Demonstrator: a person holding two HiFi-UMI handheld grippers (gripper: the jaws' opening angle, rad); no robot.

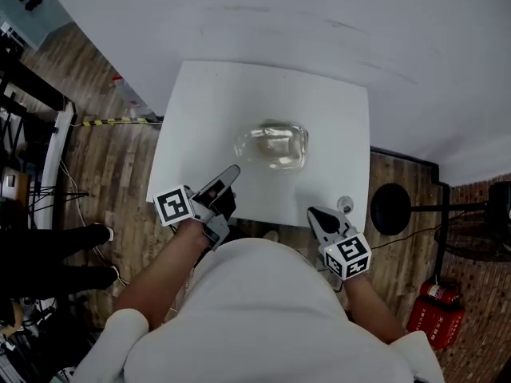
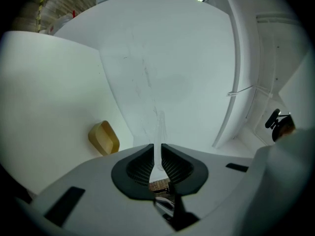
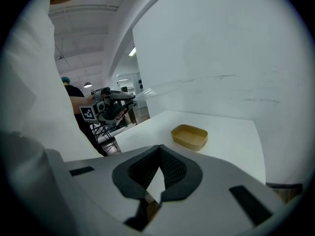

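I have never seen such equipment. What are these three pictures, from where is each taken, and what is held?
There is no robot: a person holds a two-jaw gripper in each hand, each carrying a cube with square markers. The head view comes from a camera on the person's head, looking down on a white table. The two gripper views come from cameras riding on the left gripper and the right gripper, looking along their jaws. On the table lies one small shallow container, apart from both grippers. The left jaws are closed on a thin clear strip; what it is I cannot tell. The right jaws are shut with nothing between them.
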